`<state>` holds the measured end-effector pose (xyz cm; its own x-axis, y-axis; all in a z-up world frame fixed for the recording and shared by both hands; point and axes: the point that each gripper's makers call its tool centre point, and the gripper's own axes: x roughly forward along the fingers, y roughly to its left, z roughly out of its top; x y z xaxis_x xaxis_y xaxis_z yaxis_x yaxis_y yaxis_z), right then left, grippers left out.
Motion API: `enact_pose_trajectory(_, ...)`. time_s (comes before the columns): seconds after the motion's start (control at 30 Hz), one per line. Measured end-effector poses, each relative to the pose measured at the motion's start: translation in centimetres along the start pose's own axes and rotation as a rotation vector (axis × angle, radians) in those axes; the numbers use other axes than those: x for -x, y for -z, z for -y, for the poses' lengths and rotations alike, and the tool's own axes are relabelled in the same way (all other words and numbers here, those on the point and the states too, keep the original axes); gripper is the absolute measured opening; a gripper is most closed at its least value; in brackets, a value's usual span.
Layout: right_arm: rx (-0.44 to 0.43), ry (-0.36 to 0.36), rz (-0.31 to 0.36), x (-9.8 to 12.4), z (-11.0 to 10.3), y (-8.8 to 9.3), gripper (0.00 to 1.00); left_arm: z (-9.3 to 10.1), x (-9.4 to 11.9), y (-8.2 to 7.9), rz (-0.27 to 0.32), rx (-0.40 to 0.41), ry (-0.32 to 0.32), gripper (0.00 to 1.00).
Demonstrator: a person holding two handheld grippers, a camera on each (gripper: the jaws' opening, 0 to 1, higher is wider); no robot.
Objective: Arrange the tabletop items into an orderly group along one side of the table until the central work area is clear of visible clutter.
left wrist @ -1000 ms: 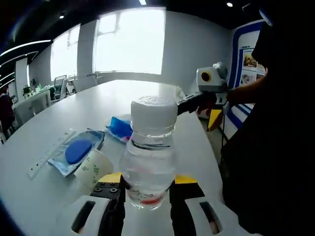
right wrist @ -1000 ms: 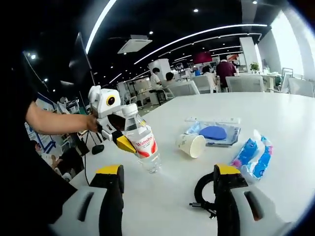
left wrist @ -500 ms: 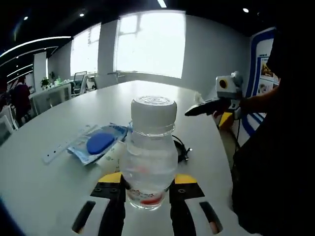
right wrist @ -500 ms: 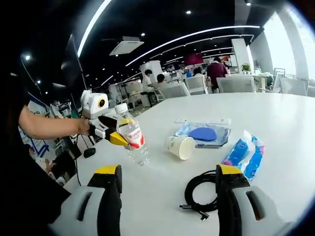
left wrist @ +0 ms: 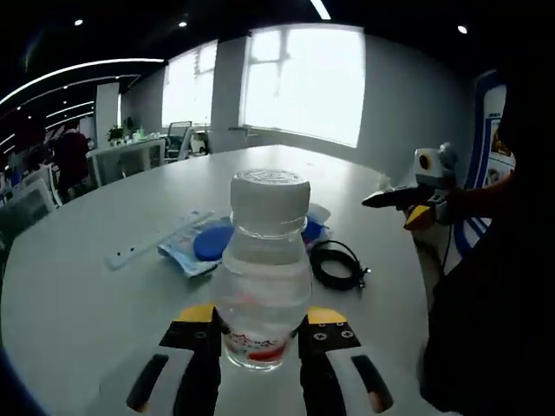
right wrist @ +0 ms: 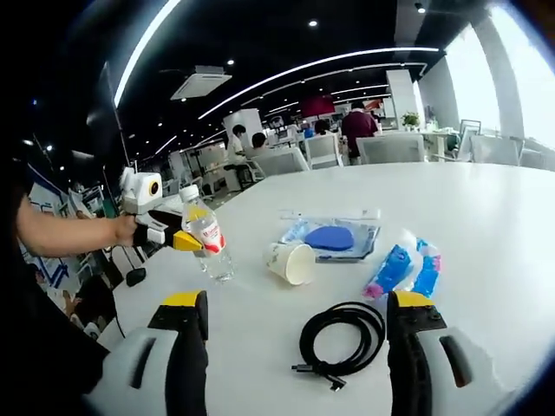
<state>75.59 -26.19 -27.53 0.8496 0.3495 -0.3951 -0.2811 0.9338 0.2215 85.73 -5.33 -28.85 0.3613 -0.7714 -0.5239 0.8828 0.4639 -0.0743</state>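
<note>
Left gripper view
Left gripper point(left wrist: 260, 334): clenched on one water bottle point(left wrist: 262, 269); the jaws press its lower body from both sides; the bottle stands upright with a white cap, just above the table's near part.
Other gripper: one, the right gripper point(left wrist: 408, 195), in a hand at the right edge, off the table's far side; jaw state not readable here.
Items on the table: one black coiled cable point(left wrist: 336, 263) just right of the bottle; one clear pouch with a blue oval inside point(left wrist: 201, 245) to its left; a blue packet point(left wrist: 314, 229) partly hidden behind the bottle.
Surface and room: one white table point(left wrist: 78, 295); large bright windows behind; office desks and chairs at left.

Right gripper view
Right gripper point(right wrist: 295, 334): jaws spread wide, grasping nothing, over the cable point(right wrist: 340, 336).
Bottle point(right wrist: 206, 246): tilted, held in the left gripper point(right wrist: 186, 243) near the table's left edge.
Items counted: one paper cup point(right wrist: 290, 263) on its side; one pouch point(right wrist: 331, 238) behind it; one blue-and-white tissue pack point(right wrist: 403, 266) at right.
Surface and room: white table point(right wrist: 486, 225); open office, ceiling strip lights, people seated in the background.
</note>
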Motion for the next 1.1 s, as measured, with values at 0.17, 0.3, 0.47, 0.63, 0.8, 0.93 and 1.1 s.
enact_pose_trajectory(0.17,-0.007,0.006,-0.025,-0.2,0.2,0.6,0.82,-1.0,0.3,-0.2,0.014,0.036,-0.077,0.31)
enact_pose_trajectory(0.3,-0.004,0.019,-0.024,-0.3,0.4,0.6,0.82,-1.5,0.4,-0.4,0.016,0.063,-0.116,0.31)
enact_pose_trajectory(0.47,-0.004,0.055,-0.016,-0.5,0.9,0.2,0.86,-3.1,0.6,-0.5,0.024,0.081,-0.187,0.31)
enact_pose_trajectory(0.63,0.001,0.078,-0.035,-0.7,1.1,0.5,0.89,-4.5,0.6,-0.4,0.023,0.105,-0.249,0.31)
enact_pose_trajectory(0.8,0.004,0.086,-0.046,-0.8,0.9,0.8,0.89,-6.0,0.7,0.2,0.028,0.145,-0.334,0.31)
enact_pose_trajectory(0.93,-0.001,0.087,-0.051,-0.9,1.1,1.0,0.89,-6.9,0.7,0.4,0.036,0.184,-0.402,0.31)
enact_pose_trajectory(1.1,-0.006,0.084,-0.051,-1.1,1.3,1.2,0.88,-7.7,0.7,0.6,0.043,0.208,-0.468,0.31)
